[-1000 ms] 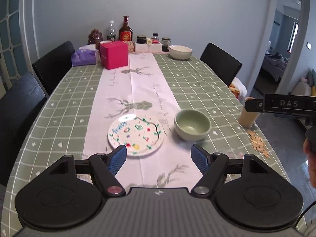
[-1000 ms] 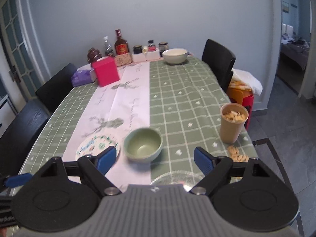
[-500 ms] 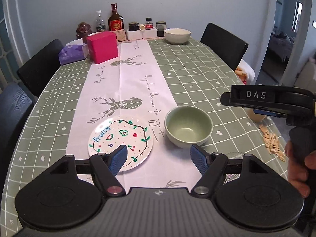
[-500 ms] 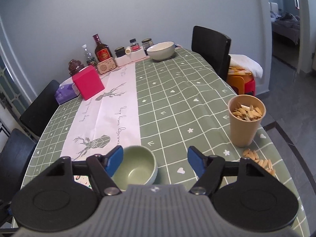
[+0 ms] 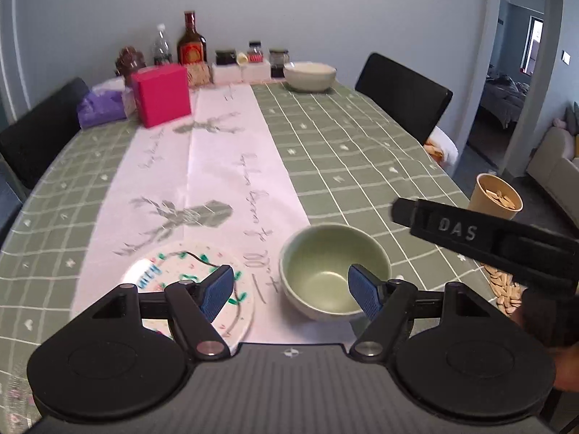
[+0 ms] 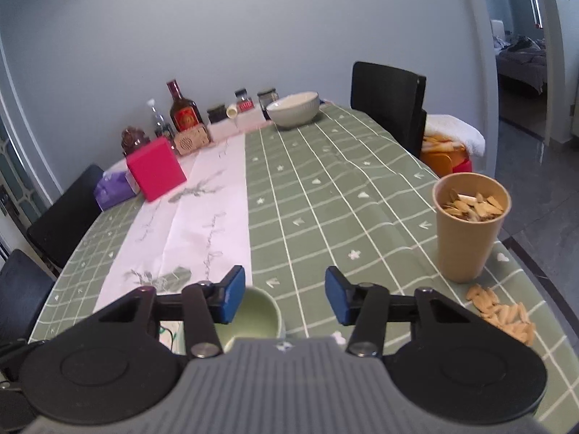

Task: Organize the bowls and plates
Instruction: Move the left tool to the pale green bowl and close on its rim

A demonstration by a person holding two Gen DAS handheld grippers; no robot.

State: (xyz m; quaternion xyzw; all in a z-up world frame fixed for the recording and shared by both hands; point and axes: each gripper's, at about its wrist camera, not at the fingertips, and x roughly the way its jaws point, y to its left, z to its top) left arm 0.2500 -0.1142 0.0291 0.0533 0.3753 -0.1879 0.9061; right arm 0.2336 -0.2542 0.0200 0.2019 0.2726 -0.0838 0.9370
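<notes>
Both tools stood spread and empty: the left tool (image 5: 289,291) hovered low over the near end of the tabletop (image 5: 362,152), its fingers straddling the gap between the painted plate (image 5: 173,271) and the green bowl (image 5: 334,271), while the right tool (image 6: 284,294) hung above the bowl's right rim with nothing between its blue pads (image 6: 233,293). Plate and bowl sat side by side on the white runner (image 5: 217,166), close but apart, the bowl upright and empty. Off to the right a tan cup (image 6: 470,231) of seeds stood near the edge, loose seeds (image 6: 503,316) scattered just before it. Farther back rested a pink box (image 5: 161,94) and purple tissue pack (image 5: 101,106), and at the far end a white bowl (image 5: 309,75) beside bottles and jars.
</notes>
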